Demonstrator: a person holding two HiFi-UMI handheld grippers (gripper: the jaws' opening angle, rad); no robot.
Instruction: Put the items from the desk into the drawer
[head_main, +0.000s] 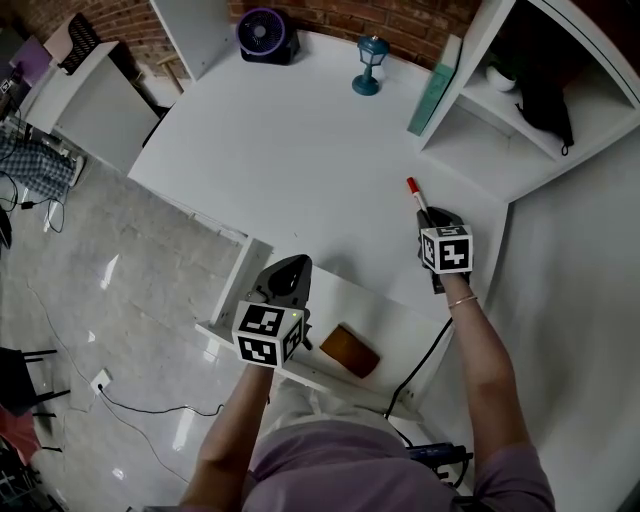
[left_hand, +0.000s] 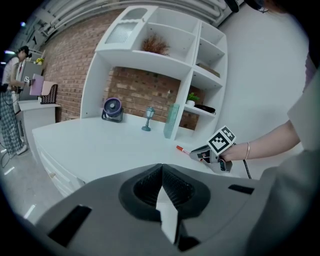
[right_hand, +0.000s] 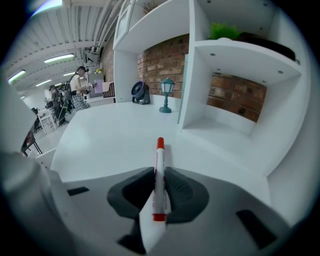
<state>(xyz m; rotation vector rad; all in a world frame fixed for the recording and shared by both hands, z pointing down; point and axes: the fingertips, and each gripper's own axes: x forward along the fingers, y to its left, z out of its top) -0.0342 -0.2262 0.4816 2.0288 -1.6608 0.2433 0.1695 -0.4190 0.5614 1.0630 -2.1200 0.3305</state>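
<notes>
Nearest, the open drawer (head_main: 392, 316) sits under the front edge of the table (head_main: 300, 160), with a flat brown case (head_main: 349, 351) already lying in its middle. Over the drawer's left end hangs the left tool (head_main: 290, 272), clenched on nothing, its jaws pressed together. Just beyond the drawer's right end the right tool (head_main: 432, 218) grasps a red-capped marker (head_main: 416, 196). Its pads pinch the white barrel near the rear, so most of the pen juts out away from the drawer; whether it has left the table I cannot tell. Well beyond the drawer stand a small lantern lamp (head_main: 369, 66), a purple desk fan (head_main: 264, 34) and a teal book (head_main: 434, 86) leaning on the white shelf unit (head_main: 520, 140). The risk lies in that rearward hold on a thin round barrel. Swung back toward the drawer, the marker could pivot or slide between the pads, or its long front could catch the table edge and be knocked loose. A release too far to the drawer's left would send it past the rim to the floor (head_main: 130, 300), and the idle left tool crowds that end
</notes>
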